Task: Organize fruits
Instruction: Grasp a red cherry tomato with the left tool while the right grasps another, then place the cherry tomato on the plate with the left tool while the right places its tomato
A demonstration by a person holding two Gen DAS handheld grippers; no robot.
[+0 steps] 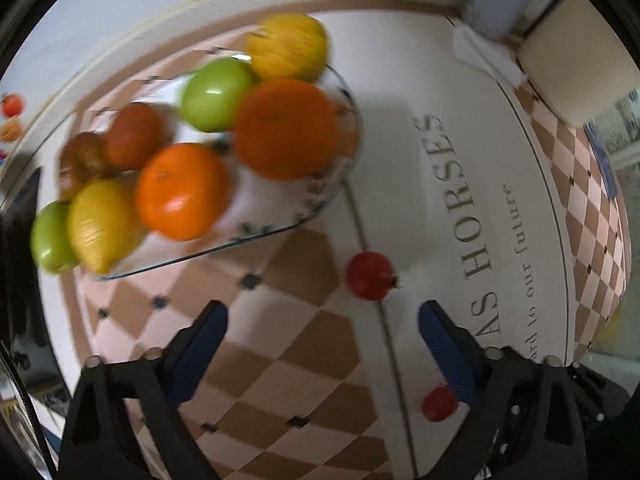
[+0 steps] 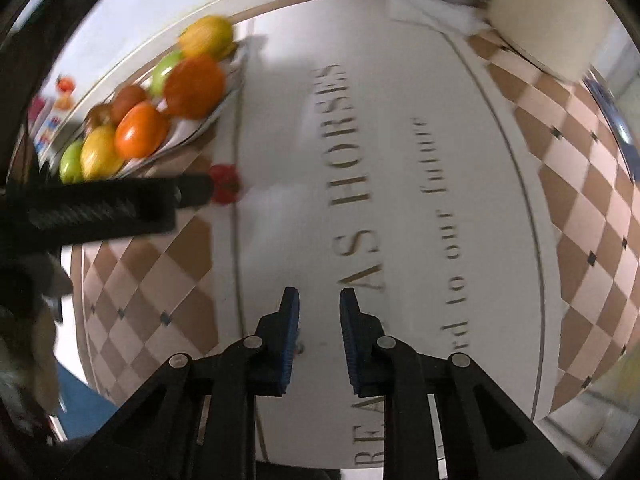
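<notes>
Black-framed with blue pads, the left gripper (image 1: 322, 322) points down at the tablecloth (image 1: 420, 160) with its jaws wide apart and nothing between them. A small red round fruit (image 1: 439, 403) lies on the cloth just beside its right finger, and a larger red round fruit (image 1: 370, 276) sits just beyond the fingertips, on the thin line where the brown-and-cream checked band meets the white lettered panel. The right gripper (image 2: 319, 300) hangs over that white panel, its jaws drawn in to a narrow gap and holding nothing.

Farther off, toward the cloth's far left edge, stands a white oval platter with a dark leaf pattern (image 1: 312, 200). Heaped on it are two oranges (image 1: 182, 192), two green apples (image 1: 216, 94), two yellow lemons (image 1: 102, 226) and some darker reddish-brown fruits (image 1: 134, 136). All of this is motion-blurred. Crumpled white paper (image 2: 428, 10) lies at the far edge.
</notes>
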